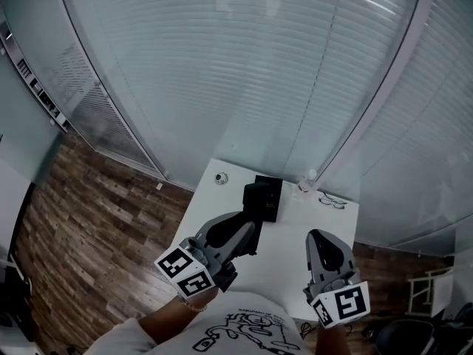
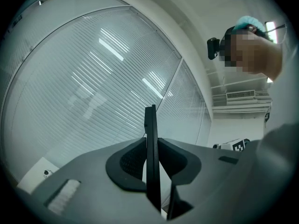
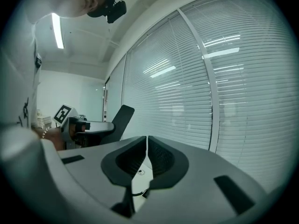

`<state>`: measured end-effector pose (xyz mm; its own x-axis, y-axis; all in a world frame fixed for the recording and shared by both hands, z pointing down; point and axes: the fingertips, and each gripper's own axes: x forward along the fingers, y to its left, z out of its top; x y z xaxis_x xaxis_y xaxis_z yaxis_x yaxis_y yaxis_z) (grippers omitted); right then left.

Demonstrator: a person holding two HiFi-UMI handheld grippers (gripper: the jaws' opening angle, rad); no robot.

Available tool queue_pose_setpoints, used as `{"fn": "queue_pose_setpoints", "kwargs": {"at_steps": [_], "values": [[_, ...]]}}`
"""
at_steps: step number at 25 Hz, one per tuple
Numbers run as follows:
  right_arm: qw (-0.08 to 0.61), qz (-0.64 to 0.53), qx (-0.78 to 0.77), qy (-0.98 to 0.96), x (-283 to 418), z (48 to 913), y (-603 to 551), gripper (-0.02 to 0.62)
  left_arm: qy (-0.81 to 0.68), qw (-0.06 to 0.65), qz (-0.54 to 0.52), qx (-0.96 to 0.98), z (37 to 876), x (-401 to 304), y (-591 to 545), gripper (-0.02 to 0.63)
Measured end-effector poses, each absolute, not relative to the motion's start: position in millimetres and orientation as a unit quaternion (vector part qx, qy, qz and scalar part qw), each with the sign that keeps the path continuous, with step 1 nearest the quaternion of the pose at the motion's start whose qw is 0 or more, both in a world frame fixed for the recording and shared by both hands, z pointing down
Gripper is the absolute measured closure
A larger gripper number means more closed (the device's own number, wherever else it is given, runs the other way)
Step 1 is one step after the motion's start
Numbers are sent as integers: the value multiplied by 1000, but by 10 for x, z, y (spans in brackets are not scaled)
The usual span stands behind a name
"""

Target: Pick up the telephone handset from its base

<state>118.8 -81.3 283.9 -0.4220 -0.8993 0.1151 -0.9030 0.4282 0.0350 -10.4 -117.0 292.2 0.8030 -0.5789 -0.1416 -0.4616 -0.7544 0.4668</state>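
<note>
In the head view the black handset [image 1: 255, 200] is raised above the white table [image 1: 214, 205], in front of the black telephone base [image 1: 273, 191]. My left gripper [image 1: 248, 231] is shut on its lower end. The left gripper view shows the handset [image 2: 150, 171] edge-on, standing upright between the pads of the left gripper [image 2: 150, 148]. My right gripper [image 1: 316, 237] hovers over the table's right side, apart from the phone. In its own view the right gripper [image 3: 147, 141] is shut with nothing between the jaws. That view also shows the handset [image 3: 120, 117] held out at the left.
A small round object [image 1: 221, 177], a clear bottle [image 1: 305, 183] and a pair of glasses [image 1: 332, 200] lie at the table's far edge. A glass wall with blinds [image 1: 259, 72] rises just behind. Wooden floor [image 1: 96, 220] lies to the left, a chair [image 1: 414, 335] at the lower right.
</note>
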Motion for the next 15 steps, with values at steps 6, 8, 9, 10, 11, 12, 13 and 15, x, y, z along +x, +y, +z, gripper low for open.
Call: {"fn": "queue_pose_setpoints", "kwargs": {"at_steps": [6, 8, 9, 10, 11, 12, 13, 15], "values": [[51, 17, 538, -841, 1222, 2740, -742, 584, -269, 203, -157, 928, 2813, -94, -1107, 537], [49, 16, 539, -841, 1226, 2712, -718, 584, -269, 198, -160, 929, 2792, -93, -1081, 537], [48, 16, 539, -841, 1226, 2705, -711, 584, -269, 197, -161, 929, 2790, -91, -1071, 537], [48, 15, 539, -841, 1222, 2703, -708, 584, -269, 196, -161, 929, 2792, -88, -1062, 537], [48, 14, 539, -841, 1215, 2705, -708, 584, -269, 196, -160, 929, 2798, -86, -1055, 537], [49, 14, 539, -841, 1205, 2707, -708, 584, -270, 195, -159, 930, 2807, -82, -1052, 537], [51, 12, 538, -841, 1196, 2709, -708, 584, -270, 196, -157, 930, 2816, -79, -1052, 537], [55, 8, 538, -841, 1179, 2703, -710, 584, -270, 197, -157, 929, 2825, -76, -1061, 537]]}}
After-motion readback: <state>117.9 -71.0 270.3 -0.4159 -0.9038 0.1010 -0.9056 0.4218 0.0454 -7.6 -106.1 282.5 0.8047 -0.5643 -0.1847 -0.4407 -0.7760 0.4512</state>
